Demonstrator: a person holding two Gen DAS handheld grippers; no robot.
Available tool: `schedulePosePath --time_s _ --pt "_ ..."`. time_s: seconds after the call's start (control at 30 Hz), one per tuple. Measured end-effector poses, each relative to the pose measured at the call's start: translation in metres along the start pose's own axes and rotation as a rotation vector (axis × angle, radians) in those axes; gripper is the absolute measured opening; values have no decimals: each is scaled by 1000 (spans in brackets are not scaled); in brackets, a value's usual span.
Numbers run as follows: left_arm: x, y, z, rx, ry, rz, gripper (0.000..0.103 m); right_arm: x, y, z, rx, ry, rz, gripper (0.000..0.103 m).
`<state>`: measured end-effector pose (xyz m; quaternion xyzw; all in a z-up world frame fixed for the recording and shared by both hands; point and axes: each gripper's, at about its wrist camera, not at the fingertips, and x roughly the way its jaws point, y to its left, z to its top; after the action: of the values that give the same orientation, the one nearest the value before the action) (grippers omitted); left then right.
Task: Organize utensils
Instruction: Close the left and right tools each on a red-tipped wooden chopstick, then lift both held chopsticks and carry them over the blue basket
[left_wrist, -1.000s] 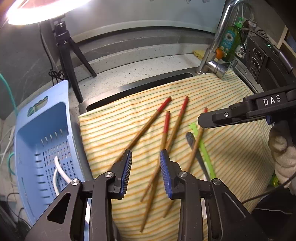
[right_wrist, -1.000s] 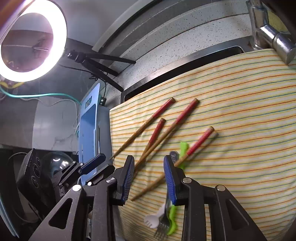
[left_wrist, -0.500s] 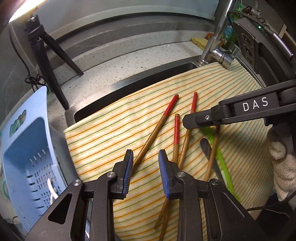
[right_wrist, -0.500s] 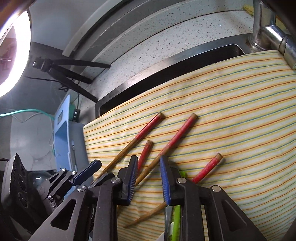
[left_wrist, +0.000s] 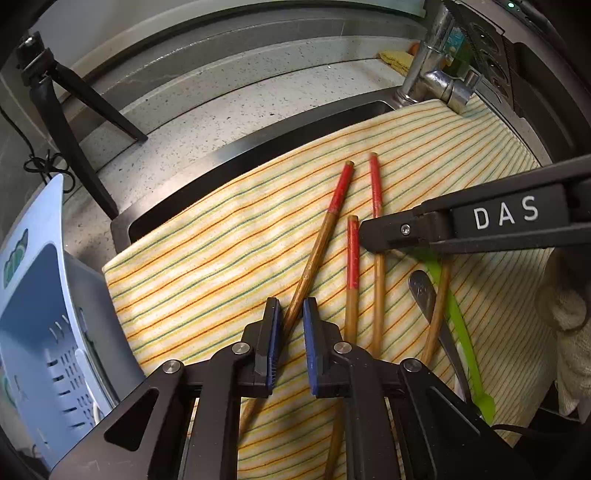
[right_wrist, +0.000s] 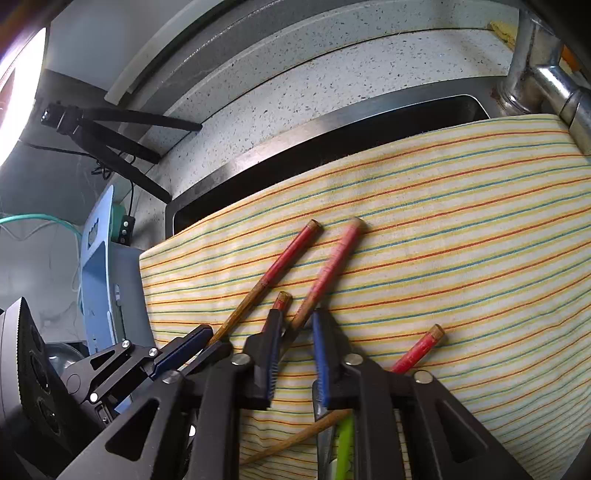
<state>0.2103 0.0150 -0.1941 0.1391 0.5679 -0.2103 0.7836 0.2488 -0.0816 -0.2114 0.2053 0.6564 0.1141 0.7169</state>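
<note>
Chopsticks with red tops lie fanned out on a striped cloth (left_wrist: 207, 266) spread over a steel sink (left_wrist: 258, 147). The left gripper (left_wrist: 291, 314) is closing its jaws around the leftmost chopstick (left_wrist: 321, 240); whether the pads press it yet cannot be told. The right gripper (right_wrist: 295, 325) is closing around the pale-red chopstick (right_wrist: 332, 266), its grasp equally unclear. A fork handle (left_wrist: 423, 291) and a green utensil (left_wrist: 458, 321) lie beside them. Behind runs a speckled counter (left_wrist: 221, 107) with a faucet (left_wrist: 432, 74); a blue basket (left_wrist: 40, 314) stands left, near a black tripod (left_wrist: 70, 122).
</note>
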Motion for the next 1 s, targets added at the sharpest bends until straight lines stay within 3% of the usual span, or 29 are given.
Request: schedulePosePath --time_s 0.37,0.5,0.63,1.0 --pt "4 -6 4 1 24 5 10 -1 2 -3 -26 6 16 11" --pt "-2 -2 -2 -49 7 -27 5 -4 -7 -7 5 17 90 9" --pt "-11 2 -11 -113 -23 -69 5 -13 -13 -12 26 6 154 8" --pt "-57 5 -30 -199 -145 -83 5 -60 -8 -21 -5 -61 262 6"
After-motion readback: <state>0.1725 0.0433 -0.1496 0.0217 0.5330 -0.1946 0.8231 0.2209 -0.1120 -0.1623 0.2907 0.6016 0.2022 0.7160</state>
